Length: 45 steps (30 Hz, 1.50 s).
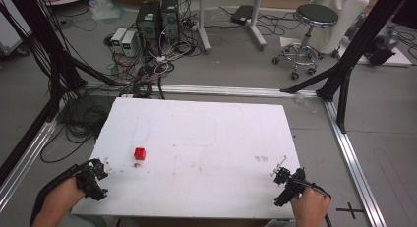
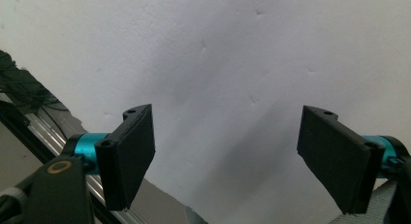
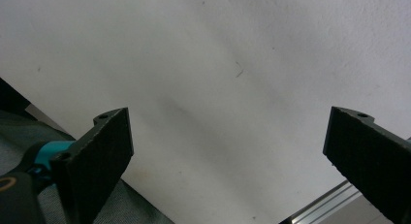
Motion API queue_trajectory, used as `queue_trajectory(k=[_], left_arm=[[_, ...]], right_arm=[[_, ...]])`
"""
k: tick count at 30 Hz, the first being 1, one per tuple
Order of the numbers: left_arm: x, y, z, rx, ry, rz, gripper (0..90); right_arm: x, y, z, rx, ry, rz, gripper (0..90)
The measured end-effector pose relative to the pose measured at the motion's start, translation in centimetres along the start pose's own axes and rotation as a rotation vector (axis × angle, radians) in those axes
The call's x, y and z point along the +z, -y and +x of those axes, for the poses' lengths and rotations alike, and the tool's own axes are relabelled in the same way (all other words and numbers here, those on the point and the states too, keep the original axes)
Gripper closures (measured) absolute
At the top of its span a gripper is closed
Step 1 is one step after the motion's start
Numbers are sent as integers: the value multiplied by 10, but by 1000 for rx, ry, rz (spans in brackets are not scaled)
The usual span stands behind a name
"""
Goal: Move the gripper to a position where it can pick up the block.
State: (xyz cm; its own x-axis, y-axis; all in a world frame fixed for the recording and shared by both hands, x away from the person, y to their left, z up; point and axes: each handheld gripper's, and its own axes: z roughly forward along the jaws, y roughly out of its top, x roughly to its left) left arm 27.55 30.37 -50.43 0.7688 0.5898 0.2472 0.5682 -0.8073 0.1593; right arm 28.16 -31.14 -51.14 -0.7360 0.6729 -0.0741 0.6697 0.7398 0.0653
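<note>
white foam table (image 1: 206,138) holds one red block (image 1: 139,154), cables (image 1: 152,65) beyond.

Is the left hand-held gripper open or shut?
Open. The left hand-held gripper has its two black jaws far apart, with bare white table between them and nothing held.

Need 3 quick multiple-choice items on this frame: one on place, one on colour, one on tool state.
1. Where is the block on the white table?
A. left half, nearer the left tool
B. right half
C. far edge

2. What colour is the block?
A. blue
B. red
C. green

3. How do the right tool's jaws stand?
A. shut on the block
B. shut, holding nothing
C. wide open, holding nothing

Answers: A, the high view shows it just ahead of the left tool; B, it is plainly red; C, the right gripper view shows bare table between the spread jaws.
</note>
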Motion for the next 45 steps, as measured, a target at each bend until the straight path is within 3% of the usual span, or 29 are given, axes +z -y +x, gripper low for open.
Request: queue_trajectory(k=[10,26,31,40,45], left_arm=[[-2,0,0,7,-12,-22,216],[-4,1,0,7,20,-41,216],[-5,-1,1,61,41,-34,216],[-7,-6,13,97,76,-53,216],[-7,-11,20,200,67,-28,216]], right_arm=[[-2,-1,1,2,-1,-6,31],[1,-2,1,-5,-8,-11,31],[3,-2,1,-3,-14,-11,30],[1,-2,1,-8,-13,-20,30],[2,-4,2,-13,-16,-14,31]])
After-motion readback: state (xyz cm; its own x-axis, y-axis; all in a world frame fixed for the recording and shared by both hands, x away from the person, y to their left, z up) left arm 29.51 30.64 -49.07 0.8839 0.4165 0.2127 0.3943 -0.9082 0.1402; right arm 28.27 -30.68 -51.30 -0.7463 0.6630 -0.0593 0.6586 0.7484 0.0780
